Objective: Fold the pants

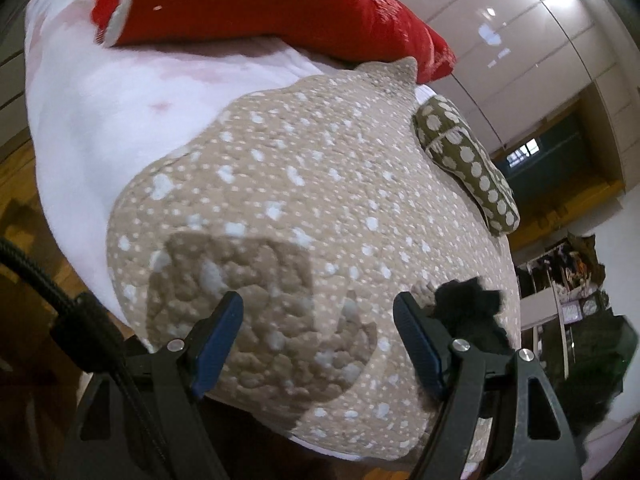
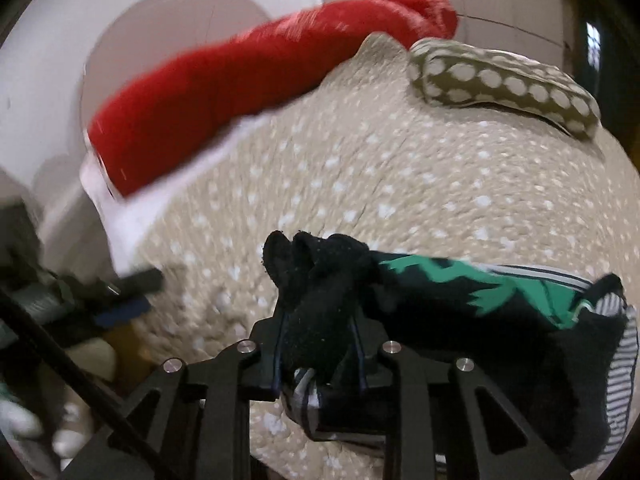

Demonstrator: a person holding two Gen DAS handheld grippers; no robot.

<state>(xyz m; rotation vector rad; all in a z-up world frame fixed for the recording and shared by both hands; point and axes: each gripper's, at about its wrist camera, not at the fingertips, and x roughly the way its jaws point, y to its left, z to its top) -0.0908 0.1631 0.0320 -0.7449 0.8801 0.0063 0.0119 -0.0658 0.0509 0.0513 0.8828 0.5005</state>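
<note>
A white sheet (image 1: 92, 120) covers the bed, and over most of it lies a beige quilt (image 1: 320, 184) speckled with white dots. A red blanket (image 1: 248, 4) lies bunched along the far edge, its end just beside an olive pillow (image 1: 468, 160) with large white spots that rests on the quilt's far corner. The pants (image 2: 460, 300), black with a jagged green print and a striped grey-and-white lining, lie on the near part of the quilt. The right gripper (image 2: 318, 320) is clamped narrow on a bunched black edge of the pants, fabric sticking up between its fingers. The left gripper (image 1: 318, 320) hovers wide over bare quilt, holding nothing, the black cloth just beside its right finger. No writing or label can be read.
</note>
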